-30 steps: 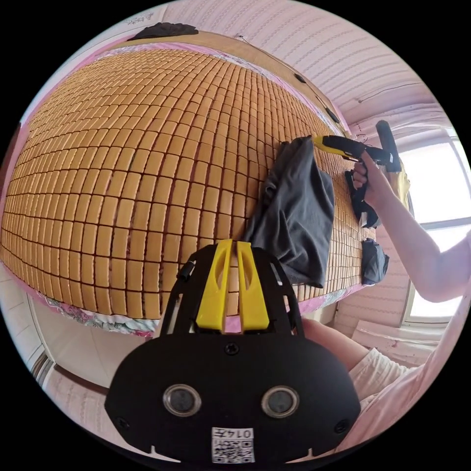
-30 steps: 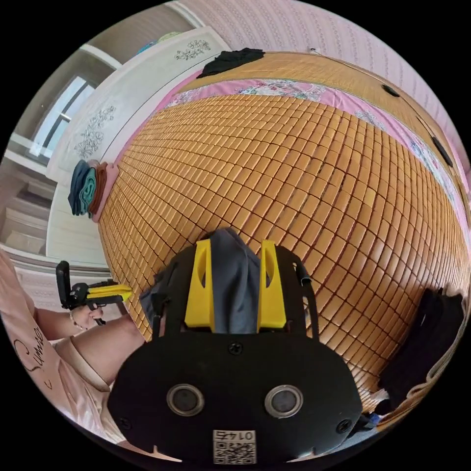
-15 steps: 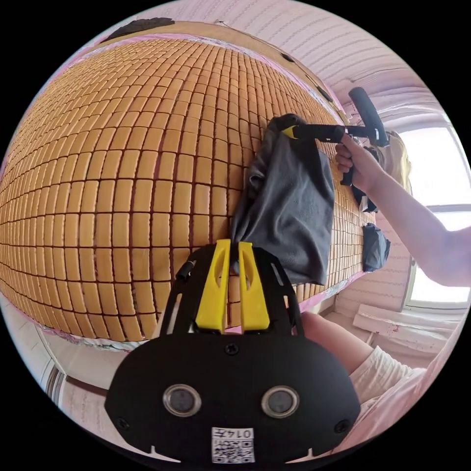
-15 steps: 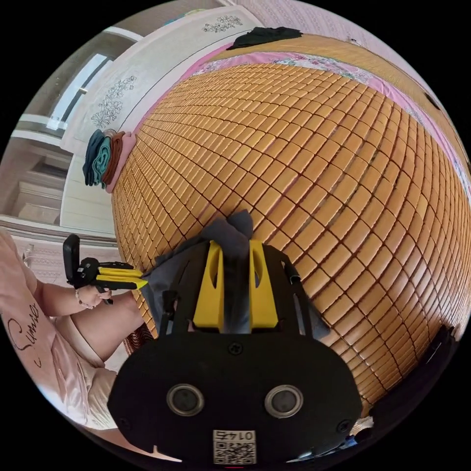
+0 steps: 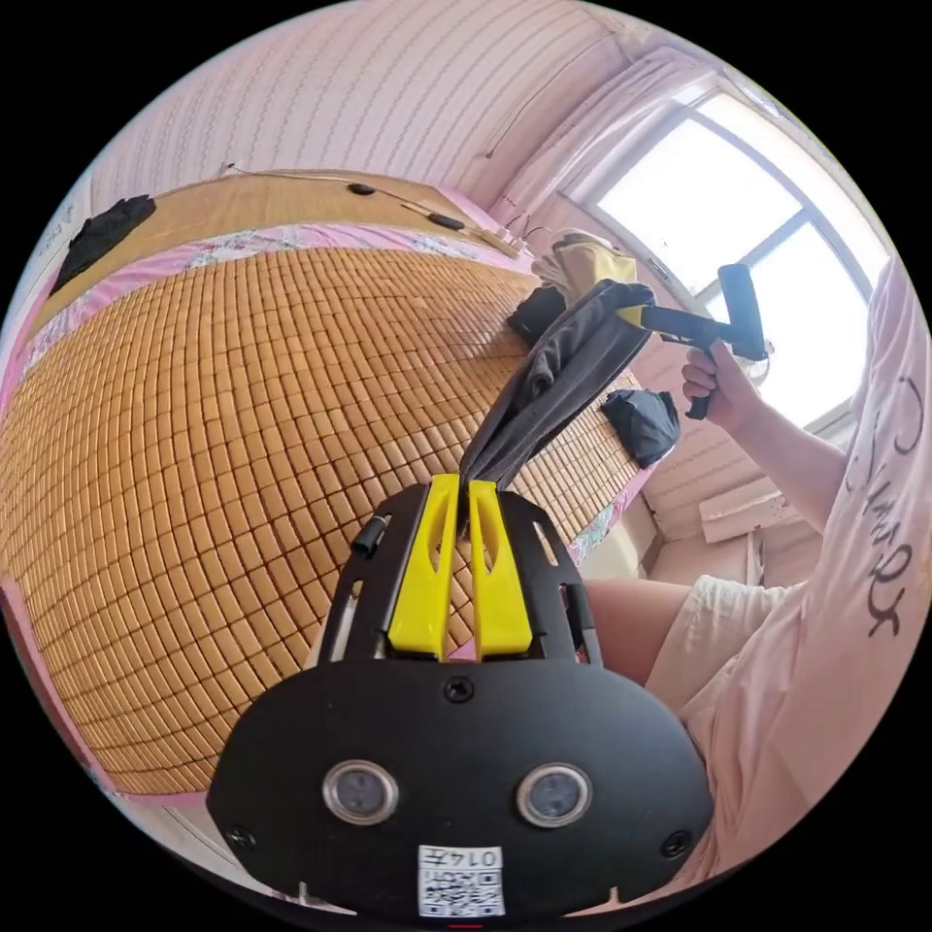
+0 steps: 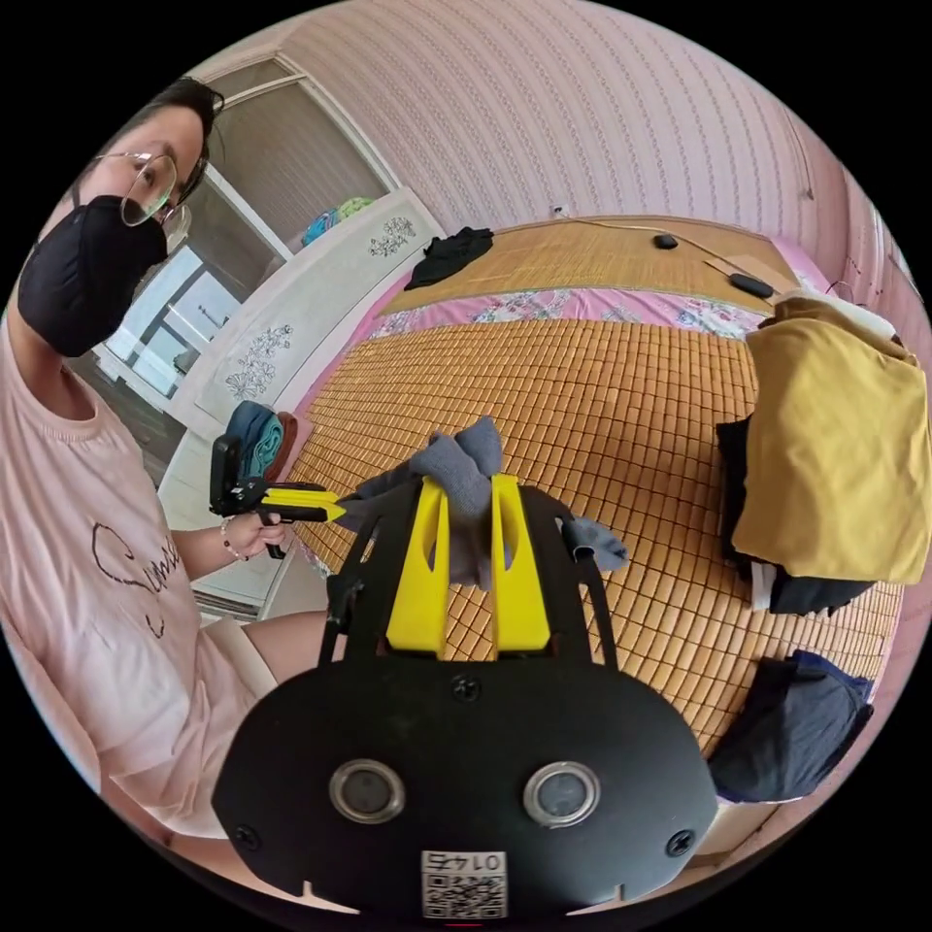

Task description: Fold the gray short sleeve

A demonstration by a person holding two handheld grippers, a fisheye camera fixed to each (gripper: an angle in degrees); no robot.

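Raised off the bamboo mat since a second ago, the gray shirt now hangs in the air as a taut band between the two grippers instead of draping onto the bed. In the left gripper view, the left gripper has both jaws closed on one end of the shirt, while the right gripper, held in the person's hand near the window, clamps the other end. In the right gripper view, the right gripper has both jaws pressed on a bunch of gray cloth, with a yellow garment on a pile at the mat's edge.
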